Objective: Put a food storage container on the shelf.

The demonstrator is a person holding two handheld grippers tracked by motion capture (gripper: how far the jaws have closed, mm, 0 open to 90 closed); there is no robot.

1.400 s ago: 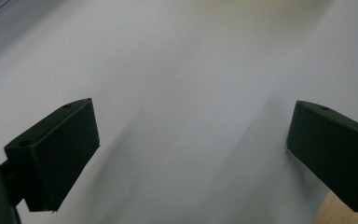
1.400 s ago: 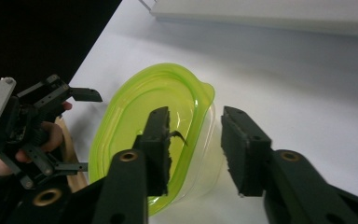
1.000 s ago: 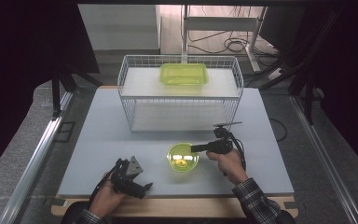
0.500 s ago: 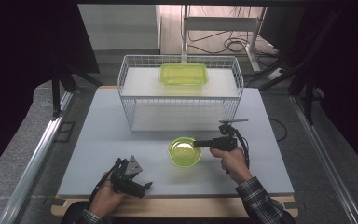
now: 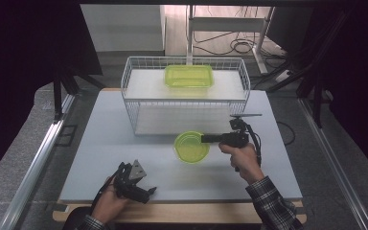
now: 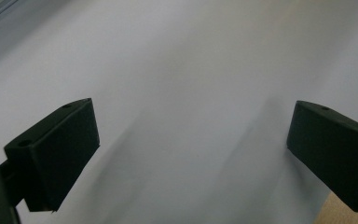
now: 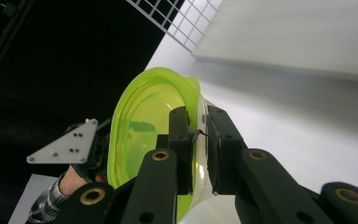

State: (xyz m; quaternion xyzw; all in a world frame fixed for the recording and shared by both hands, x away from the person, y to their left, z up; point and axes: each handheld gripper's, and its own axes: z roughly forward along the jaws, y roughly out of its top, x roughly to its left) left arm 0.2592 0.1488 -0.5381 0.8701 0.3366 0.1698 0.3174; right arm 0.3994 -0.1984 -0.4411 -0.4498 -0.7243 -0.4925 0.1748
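**Two grippers: one pinching a green bowl, one spread wide over bare worktop**

Two black jaws of your right gripper are pressed onto the rim of the round green bowl, one jaw inside the wall and one outside, with only the thin plastic between them. The bowl sits at the middle of the worktop, just in front of the white wire basket that stands along the far edge.

Your left gripper rests at the near edge, toward the near left corner, well apart from the bowl. In the left gripper view its jaws stand wide apart with nothing between them, and pale worktop lies behind.

No brand, label or writing can be read on anything.

The right gripper view shows the pinch close up on the bowl, which looks translucent, with your left hand and its grey three-cornered plate beyond it. The high view adds a rectangular green container lying on the basket's upper shelf, near the far edge.
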